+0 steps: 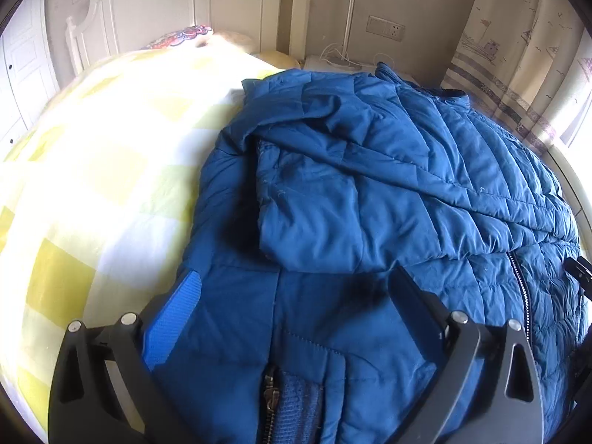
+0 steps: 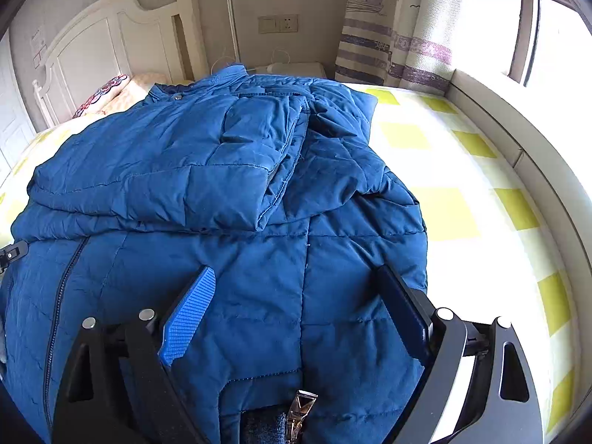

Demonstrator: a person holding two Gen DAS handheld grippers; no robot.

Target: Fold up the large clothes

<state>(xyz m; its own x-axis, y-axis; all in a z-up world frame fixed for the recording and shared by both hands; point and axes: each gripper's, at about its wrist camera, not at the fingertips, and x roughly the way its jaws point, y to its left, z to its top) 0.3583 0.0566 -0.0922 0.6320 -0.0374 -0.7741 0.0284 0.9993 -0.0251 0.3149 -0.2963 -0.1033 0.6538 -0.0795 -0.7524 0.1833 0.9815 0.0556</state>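
The blue jacket (image 2: pixel 222 192) lies on the checked bed (image 2: pixel 462 203), both sleeves already folded across its chest. Left gripper (image 1: pixel 296 285) and right gripper (image 2: pixel 296 277) hang wide open over its hem, apparently gripping nothing; the final fold upward remains

We see strong daylight pouring in from the window (image 2: pixel 555 29) on the right of the right wrist view, where the panes are blown out to plain white. In both views it glares on the checked bedsheet (image 1: pixel 92 170), washing the yellow squares pale. The blue jacket (image 2: pixel 229 170) stays well exposed and sharp, with soft shadows in its folds and a dark patch under its folded sleeve in the left wrist view. Both fisheye pictures bulge, bending the headboard (image 2: pixel 111 37), with black vignetted corners and slight softness near the rims.
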